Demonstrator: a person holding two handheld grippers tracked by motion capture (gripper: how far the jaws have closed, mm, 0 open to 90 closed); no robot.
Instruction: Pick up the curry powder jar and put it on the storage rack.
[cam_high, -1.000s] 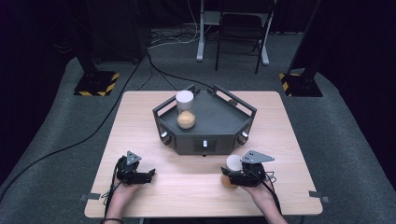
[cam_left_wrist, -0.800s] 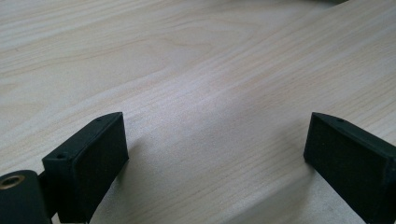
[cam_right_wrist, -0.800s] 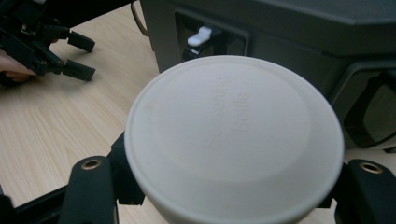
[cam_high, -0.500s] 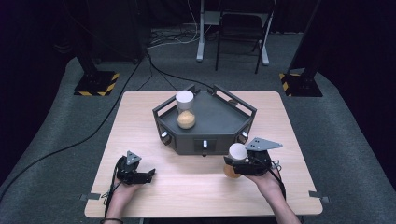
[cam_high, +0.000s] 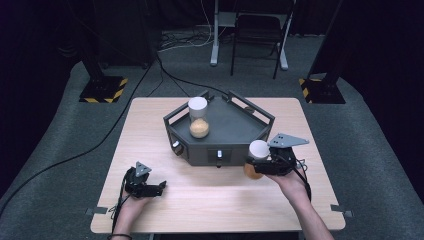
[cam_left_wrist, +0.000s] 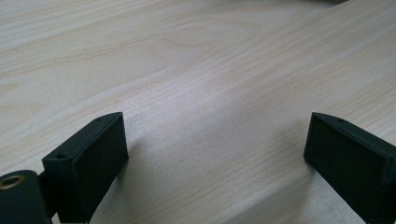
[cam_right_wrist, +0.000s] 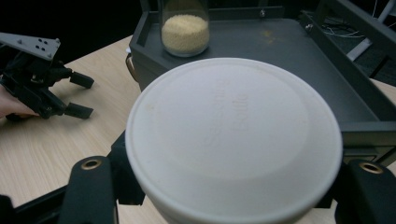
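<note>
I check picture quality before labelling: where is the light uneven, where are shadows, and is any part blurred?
High view: the table is brightly lit, the floor around it dark. Left gripper view: sharp wood grain, with a soft shadow between the open jaws of the left gripper. Right gripper view: the white lid is so near that its raised lettering looks soft, while the jar on the tray is fairly clear.

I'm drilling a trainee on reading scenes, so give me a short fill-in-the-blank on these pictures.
1. The right tongs are shut on a jar with a ____ lid.
2. The other jar stands inside the dark ____.
3. The left tongs, near the table, are ____ and hold nothing.

Missing words: white; tray; open
</note>
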